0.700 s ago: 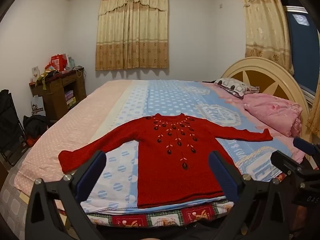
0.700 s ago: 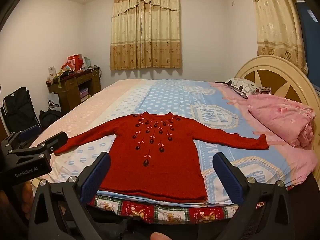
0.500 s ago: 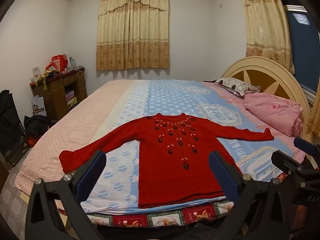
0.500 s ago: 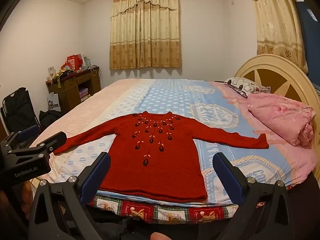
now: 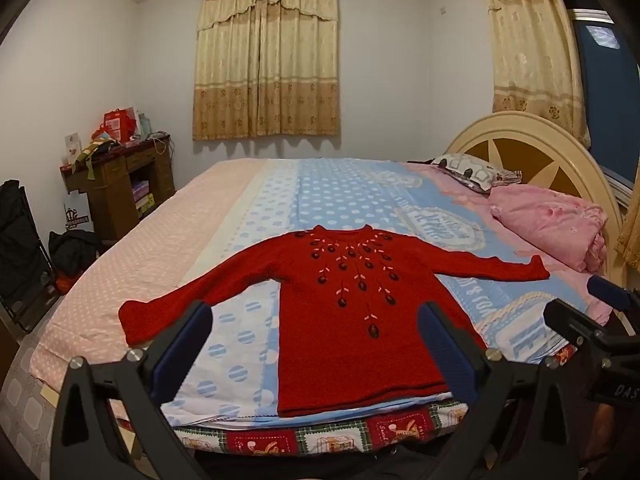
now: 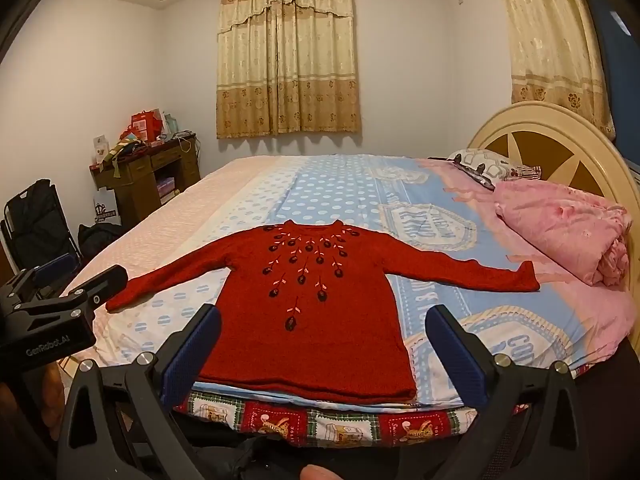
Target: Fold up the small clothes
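Red sweater lies flat, front up, on the near edge of the bed, hem toward the camera, both sleeves spread out to the sides. Nothing folded yet.

Left hand-held gripper: jaws spread wide, nothing between them, hanging off the bed edge short of the hem. Right hand-held gripper: same, wide open and empty, tilted down at the sweater body. In the right wrist view the left unit shows at 9 o'clock; in the left wrist view the right unit shows at 3 o'clock.

Step in hand, as I judge it: approach for the first fold. To do it well, go for a sleeve first: left sleeve cuff sits at 9 o'clock of the body, right sleeve cuff at 3 o'clock. Pinch the cuff only, top layer clear of the bedsheet, lift low, carry it across the chest so it lands straight. Likely risk: grabbing sheet with the knit, or dragging the whole body sideways.

Materials: sweater looks like a thick fuzzy knit, soft, limp, probably clings and stretches a bit; dark bead-like flowers with pale pink leaf stitching fan down from the round neckline. Hem edge straight, slightly rolled. Bedsheet smooth cotton-like, blue with white dots plus pink panels. Pink quilt bunched at 2 o'clock, puffy. Headboard hard, curved, cream.
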A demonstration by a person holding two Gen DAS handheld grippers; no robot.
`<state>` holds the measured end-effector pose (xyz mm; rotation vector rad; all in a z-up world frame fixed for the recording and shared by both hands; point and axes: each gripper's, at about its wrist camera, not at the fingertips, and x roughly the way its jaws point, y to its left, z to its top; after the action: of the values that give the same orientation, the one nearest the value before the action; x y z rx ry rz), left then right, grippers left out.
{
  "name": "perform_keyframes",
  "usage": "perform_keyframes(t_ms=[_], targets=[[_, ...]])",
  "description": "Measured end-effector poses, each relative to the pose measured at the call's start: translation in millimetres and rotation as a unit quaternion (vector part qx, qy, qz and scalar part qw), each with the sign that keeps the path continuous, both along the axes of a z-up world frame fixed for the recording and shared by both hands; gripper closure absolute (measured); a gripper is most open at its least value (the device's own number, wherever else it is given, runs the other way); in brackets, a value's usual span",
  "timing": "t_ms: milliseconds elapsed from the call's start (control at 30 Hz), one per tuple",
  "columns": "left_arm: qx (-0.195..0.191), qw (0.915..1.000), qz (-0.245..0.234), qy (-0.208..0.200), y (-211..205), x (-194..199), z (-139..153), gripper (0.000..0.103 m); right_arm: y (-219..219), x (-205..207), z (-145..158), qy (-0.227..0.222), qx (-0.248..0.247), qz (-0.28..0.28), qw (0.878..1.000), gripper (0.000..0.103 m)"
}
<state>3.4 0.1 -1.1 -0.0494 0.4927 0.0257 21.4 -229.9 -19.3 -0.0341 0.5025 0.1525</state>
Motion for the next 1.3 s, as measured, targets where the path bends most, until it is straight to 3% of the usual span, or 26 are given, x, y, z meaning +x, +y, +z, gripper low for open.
perform_keyframes(t_ms=[1300], targets=[[0.001, 1.0, 0.002, 0.007, 4, 1, -11, 0.0, 2, 10, -14, 0.023, 0.005, 0.006, 1.0, 0.001]])
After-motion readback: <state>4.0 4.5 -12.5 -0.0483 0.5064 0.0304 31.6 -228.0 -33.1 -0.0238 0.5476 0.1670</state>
